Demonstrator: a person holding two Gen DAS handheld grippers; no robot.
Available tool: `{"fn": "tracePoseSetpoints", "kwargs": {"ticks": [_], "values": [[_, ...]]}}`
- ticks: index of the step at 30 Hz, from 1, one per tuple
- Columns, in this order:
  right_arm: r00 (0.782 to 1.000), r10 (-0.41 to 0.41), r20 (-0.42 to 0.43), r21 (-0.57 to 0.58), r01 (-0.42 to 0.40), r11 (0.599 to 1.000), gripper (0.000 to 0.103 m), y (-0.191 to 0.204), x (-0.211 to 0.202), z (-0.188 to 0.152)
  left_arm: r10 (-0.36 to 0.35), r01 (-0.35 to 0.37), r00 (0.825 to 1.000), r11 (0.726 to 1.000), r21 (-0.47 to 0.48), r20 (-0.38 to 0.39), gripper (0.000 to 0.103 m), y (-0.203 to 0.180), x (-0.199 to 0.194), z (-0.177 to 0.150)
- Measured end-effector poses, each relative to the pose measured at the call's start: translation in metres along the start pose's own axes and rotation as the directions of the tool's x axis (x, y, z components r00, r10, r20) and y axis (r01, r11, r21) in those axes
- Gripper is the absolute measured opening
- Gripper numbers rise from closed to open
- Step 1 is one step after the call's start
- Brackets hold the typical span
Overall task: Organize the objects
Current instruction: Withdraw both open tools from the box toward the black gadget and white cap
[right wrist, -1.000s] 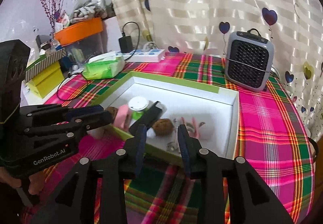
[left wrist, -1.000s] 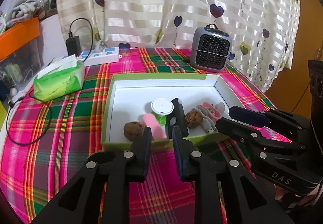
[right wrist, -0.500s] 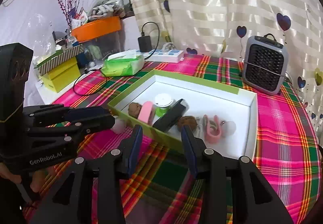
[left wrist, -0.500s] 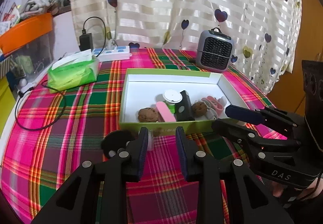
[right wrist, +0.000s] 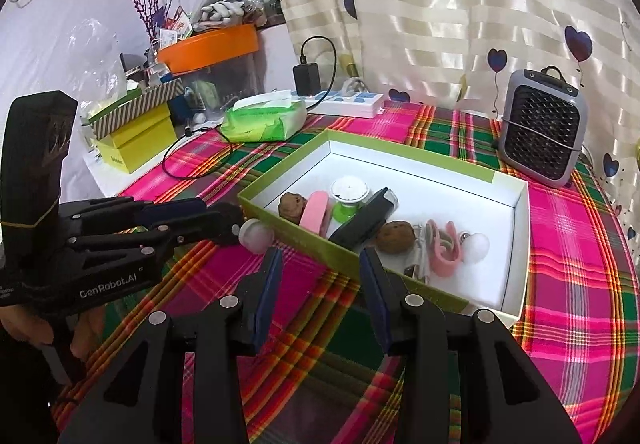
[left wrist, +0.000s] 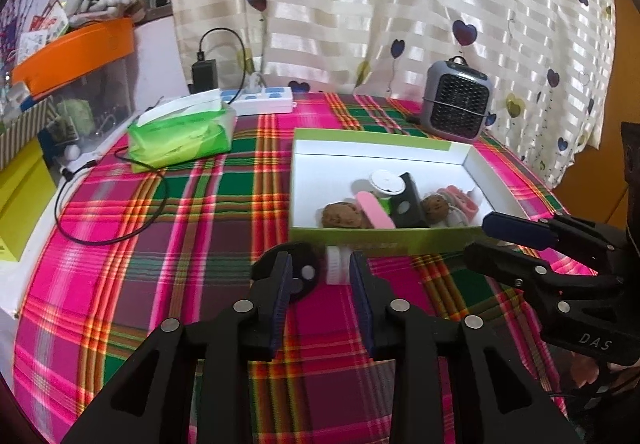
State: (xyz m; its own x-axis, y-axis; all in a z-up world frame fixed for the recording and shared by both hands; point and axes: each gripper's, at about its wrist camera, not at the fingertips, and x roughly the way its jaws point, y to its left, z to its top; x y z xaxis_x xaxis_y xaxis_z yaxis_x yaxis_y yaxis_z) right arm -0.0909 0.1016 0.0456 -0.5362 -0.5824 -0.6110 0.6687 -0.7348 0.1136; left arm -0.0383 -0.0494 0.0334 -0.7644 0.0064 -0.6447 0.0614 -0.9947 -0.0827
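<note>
My left gripper sits low in the centre of its own view, fingers parted by a moderate gap and holding nothing; between the tips I see a small white round object lying on the cloth, with a black round disc touching it on the left, partly behind the left finger. In the right wrist view that gripper enters from the left edge, level over the cloth, a bare hand under it; the white object shows just past its tips, against the box's near wall. My right gripper fills the bottom centre of its view, fingers apart and empty, tips near the box's near wall.

The green box with its white inside lies right of centre; along its near side I see two brown walnut-like lumps, a pink strip, a white-capped green piece, a black block and a pink clip.

The table wears a pink-and-green plaid cloth; a green tissue pack and white power strip lie at upper left, a grey fan heater at upper right, a striped heart-print curtain behind.
</note>
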Motion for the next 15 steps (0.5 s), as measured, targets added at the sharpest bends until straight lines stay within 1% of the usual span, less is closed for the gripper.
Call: {"fn": "tracePoseSetpoints", "kwargs": {"ticks": [2, 7, 8, 11, 15], "values": [[1.0, 0.002, -0.004, -0.002, -0.002, 1.0, 0.041, 0.0, 0.001, -0.001, 0.01, -0.01, 1.0, 1.0, -0.002, 0.003, 0.036, 0.003, -0.001, -0.001], [1.0, 0.007, -0.011, -0.006, -0.007, 1.0, 0.041, 0.001, 0.003, -0.001, 0.041, -0.042, 0.999, 0.999, -0.028, -0.007, 0.038, 0.015, 0.003, -0.001], [1.0, 0.007, -0.012, -0.006, -0.007, 1.0, 0.041, 0.001, 0.003, -0.001, 0.042, -0.042, 0.999, 0.999, -0.03, -0.009, 0.04, 0.016, 0.004, -0.001], [1.0, 0.012, -0.015, -0.01, -0.012, 1.0, 0.041, 0.002, 0.003, -0.002, 0.035, -0.037, 0.999, 0.998, -0.044, -0.027, 0.04, 0.022, 0.01, -0.002], [1.0, 0.016, -0.017, -0.014, -0.016, 1.0, 0.041, 0.003, 0.004, -0.002, 0.025, -0.028, 0.998, 0.999, -0.04, -0.056, 0.04, 0.024, 0.018, -0.003]]}}
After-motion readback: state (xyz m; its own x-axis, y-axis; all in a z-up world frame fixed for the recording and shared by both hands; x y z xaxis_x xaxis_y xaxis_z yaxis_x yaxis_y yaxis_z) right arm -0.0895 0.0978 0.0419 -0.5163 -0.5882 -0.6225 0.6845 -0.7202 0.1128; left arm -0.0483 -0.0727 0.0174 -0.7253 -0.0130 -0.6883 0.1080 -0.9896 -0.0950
